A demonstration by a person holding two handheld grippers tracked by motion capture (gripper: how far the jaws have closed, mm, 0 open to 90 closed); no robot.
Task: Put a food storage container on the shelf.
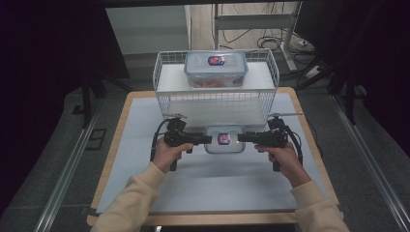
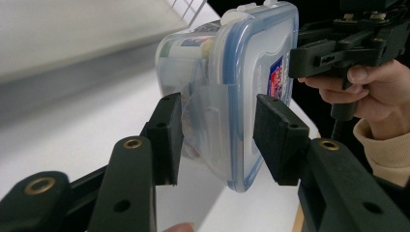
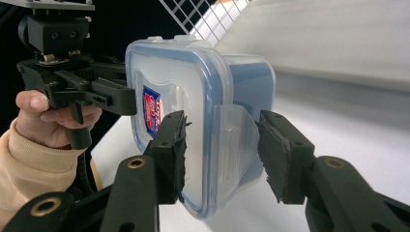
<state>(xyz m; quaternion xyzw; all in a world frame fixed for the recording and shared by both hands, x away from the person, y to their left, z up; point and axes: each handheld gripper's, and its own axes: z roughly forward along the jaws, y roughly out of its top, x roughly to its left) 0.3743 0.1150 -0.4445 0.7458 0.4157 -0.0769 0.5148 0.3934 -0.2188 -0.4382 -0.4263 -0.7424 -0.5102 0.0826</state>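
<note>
A clear plastic container [image 1: 224, 138] with a blue-rimmed lid and a red-and-blue label hangs between my two grippers, just in front of the wire basket. My left gripper [image 1: 209, 139] is shut on its left end, with pads against the lid and the base around the latch flap [image 2: 208, 121]. On the opposite end my right gripper [image 1: 240, 138] is shut the same way. In the left gripper view the container [image 2: 232, 72] sits in my left gripper [image 2: 220, 137]. In the right gripper view the container [image 3: 193, 82] sits in my right gripper [image 3: 222, 150].
A white wire basket [image 1: 164, 92] stands at the back of the table, and a second lidded container [image 1: 215, 67] rests on its white top. A pale grey mat [image 1: 212, 188] covers the wooden table. Cables and metal frames lie on the floor behind.
</note>
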